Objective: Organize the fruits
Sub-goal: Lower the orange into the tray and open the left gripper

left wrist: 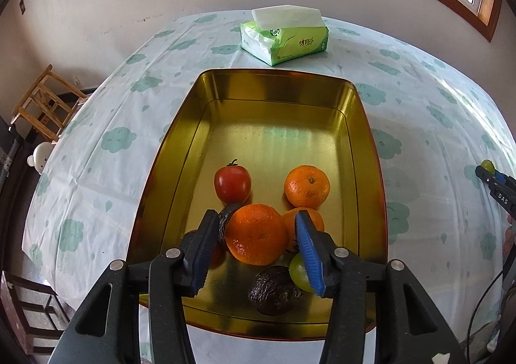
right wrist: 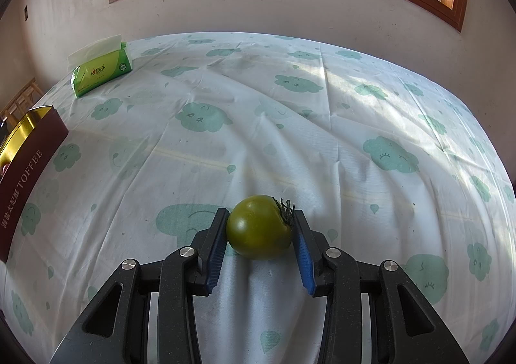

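Hovering over the gold-lined rectangular metal tin (left wrist: 206, 106), the left gripper (left wrist: 254, 235) has its blue-padded jaws standing clear either side of a big round orange (left wrist: 256, 233), w/ a visible gap at each pad; nothing held. That orange sits in the tin's near half among a red tomato (left wrist: 233, 182), a smaller mandarin (left wrist: 307, 186), a second mandarin half hidden behind it (left wrist: 317, 219), a wrinkled dark avocado (left wrist: 274, 290) and a pale green fruit (left wrist: 298, 269) (partly masked by the right-hand pad). Off to the tin's right, on the cloud-print white tablecloth (right wrist: 258, 90), the right gripper (right wrist: 259, 228) is clamped on a round green tomato (right wrist: 258, 227), pads pressing both flanks, fruit apparently resting on the cloth. A green tissue pack (left wrist: 285, 38) lies beyond the tin. Step in hand, by the look of it: orange delivered, green tomato grabbed for transfer. Next move likely needs the left gripper lifted clear, then the right raised over the tin's maroon wall and lowered into the bare far half.
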A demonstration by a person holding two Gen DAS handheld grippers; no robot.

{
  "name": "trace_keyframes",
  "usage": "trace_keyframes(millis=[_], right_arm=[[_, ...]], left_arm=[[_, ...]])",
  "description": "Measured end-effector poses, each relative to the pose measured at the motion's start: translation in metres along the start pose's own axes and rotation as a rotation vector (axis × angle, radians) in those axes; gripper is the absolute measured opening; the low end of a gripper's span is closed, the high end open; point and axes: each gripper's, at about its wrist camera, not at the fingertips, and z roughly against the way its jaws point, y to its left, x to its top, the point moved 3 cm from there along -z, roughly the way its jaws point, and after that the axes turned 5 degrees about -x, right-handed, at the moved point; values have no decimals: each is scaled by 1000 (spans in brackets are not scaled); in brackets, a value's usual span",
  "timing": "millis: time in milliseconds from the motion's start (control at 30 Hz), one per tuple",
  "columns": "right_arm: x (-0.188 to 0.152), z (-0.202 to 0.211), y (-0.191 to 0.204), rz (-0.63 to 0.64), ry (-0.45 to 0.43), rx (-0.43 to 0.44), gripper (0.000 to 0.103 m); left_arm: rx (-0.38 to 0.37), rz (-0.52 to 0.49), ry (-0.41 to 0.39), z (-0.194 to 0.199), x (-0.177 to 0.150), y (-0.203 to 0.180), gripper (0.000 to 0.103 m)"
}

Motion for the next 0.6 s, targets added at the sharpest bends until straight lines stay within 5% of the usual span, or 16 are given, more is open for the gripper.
trace_keyframes(millis=[600], right_arm=[[0, 0, 0, 0, 0, 0, 41]], left_arm=[[59, 1, -78, 26, -1, -1, 48]])
